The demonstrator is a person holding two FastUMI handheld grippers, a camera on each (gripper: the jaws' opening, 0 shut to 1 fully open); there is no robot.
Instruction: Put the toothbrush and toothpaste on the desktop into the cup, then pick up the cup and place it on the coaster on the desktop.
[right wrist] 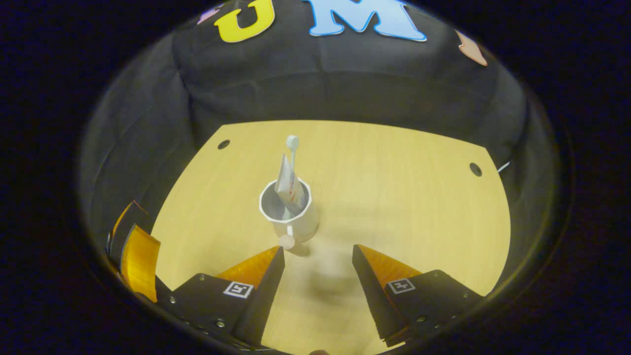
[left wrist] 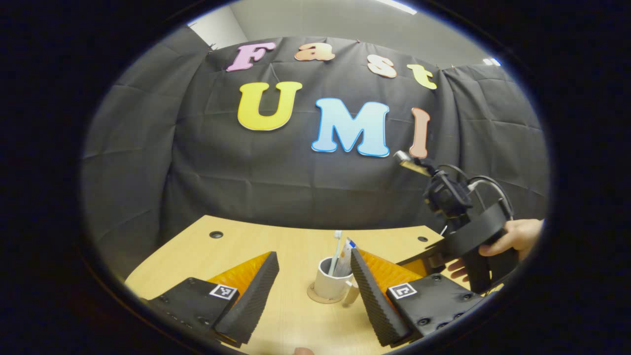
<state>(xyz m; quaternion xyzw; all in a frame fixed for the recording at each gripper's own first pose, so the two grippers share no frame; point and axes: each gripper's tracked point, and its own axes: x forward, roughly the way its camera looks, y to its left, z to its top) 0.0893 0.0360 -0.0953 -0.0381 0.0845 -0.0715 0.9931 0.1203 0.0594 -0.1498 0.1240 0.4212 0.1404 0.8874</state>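
Standing: white cup [left wrist: 334, 282] upright on a round coaster [left wrist: 321, 296], about mid-tabletop [left wrist: 296, 246]; in the right gripper view the cup [right wrist: 293, 217] sits just ahead of the fingers, its handle toward the camera.
Cup contents: toothbrush [left wrist: 336, 249] upright with bristle head above the rim, and toothpaste [left wrist: 346, 254] tube leaning beside it; from the right gripper view the toothbrush [right wrist: 292, 148] rises behind the toothpaste [right wrist: 288, 185], both inside the cup.
Left gripper [left wrist: 315, 291]: fingers spread wide, nothing between them; the cup is ahead in the gap, not touched.
Right gripper [right wrist: 318, 276]: fingers spread wide, holding nothing; bare tabletop [right wrist: 394, 197] shows between them, the cup near the left finger's tip, apart from it.
Around: in the left gripper view, a hand [left wrist: 512, 236] holds the other gripper to the right of the cup, over the tabletop's edge; small dark holes [right wrist: 475, 169] near the tabletop's far corners.
In the way: nothing between either pair of fingers and the cup.
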